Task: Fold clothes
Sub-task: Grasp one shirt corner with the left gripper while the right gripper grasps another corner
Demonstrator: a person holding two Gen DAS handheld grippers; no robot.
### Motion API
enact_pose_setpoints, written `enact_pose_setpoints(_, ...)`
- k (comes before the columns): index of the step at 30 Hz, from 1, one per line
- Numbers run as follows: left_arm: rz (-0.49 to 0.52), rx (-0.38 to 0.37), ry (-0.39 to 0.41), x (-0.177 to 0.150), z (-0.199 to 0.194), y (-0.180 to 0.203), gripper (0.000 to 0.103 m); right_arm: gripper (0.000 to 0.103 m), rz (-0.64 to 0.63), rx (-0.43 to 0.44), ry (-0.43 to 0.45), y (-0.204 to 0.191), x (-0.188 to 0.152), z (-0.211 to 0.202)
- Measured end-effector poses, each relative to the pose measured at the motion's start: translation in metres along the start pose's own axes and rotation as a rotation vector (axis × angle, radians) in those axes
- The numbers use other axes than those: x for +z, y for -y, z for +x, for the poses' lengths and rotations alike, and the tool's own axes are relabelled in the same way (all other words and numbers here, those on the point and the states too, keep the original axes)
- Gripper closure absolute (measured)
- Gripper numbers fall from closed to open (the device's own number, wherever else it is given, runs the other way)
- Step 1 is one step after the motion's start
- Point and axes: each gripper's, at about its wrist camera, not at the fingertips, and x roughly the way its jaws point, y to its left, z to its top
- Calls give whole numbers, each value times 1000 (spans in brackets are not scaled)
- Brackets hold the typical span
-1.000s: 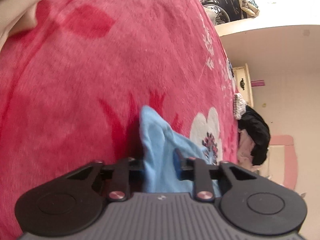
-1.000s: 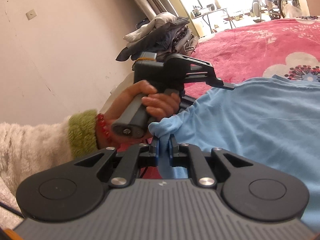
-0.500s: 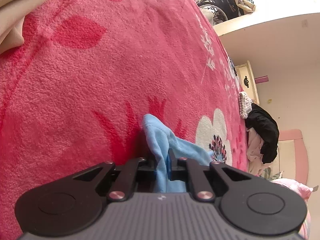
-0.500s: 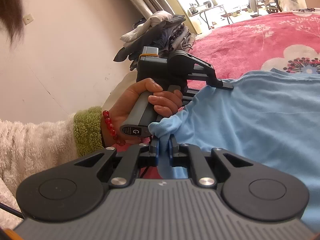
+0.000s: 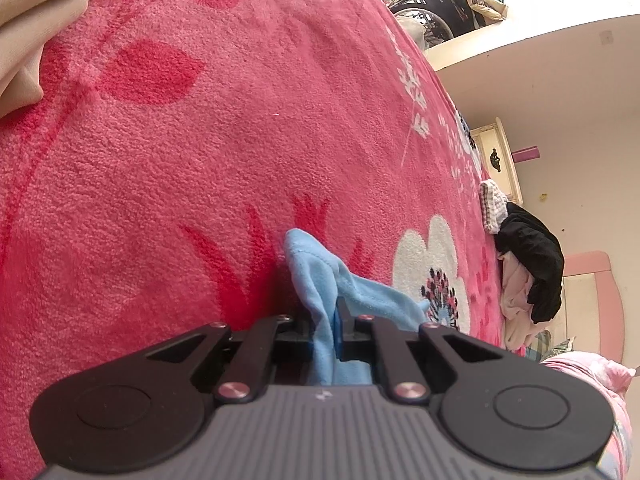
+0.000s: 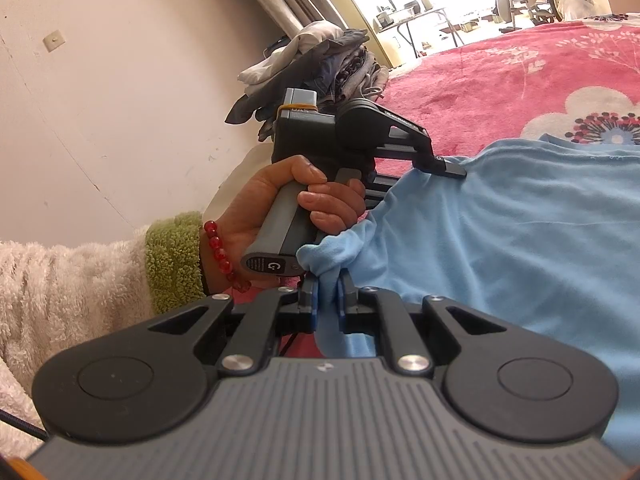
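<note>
Left gripper (image 5: 326,320) fingers just closed on cloth, right gripper (image 6: 327,300) clamped likewise

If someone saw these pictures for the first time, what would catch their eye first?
Most likely the light blue garment, spread over the bright pink floral blanket. The right claw is shut on one bunched edge at the bottom of its view, and the left claw has just closed on another. Beside it, a hand with a red bead bracelet grips the other tool's handle.

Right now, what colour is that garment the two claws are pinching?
Plain light blue garment, no pattern; it shows best in the right wrist view.
</note>
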Motion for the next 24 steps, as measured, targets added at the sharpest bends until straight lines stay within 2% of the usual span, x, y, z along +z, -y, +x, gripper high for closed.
enact_pose_setpoints(24, 9, 3, 7, 1, 3, 0, 94, 96, 19, 0, 5, 2, 0, 0)
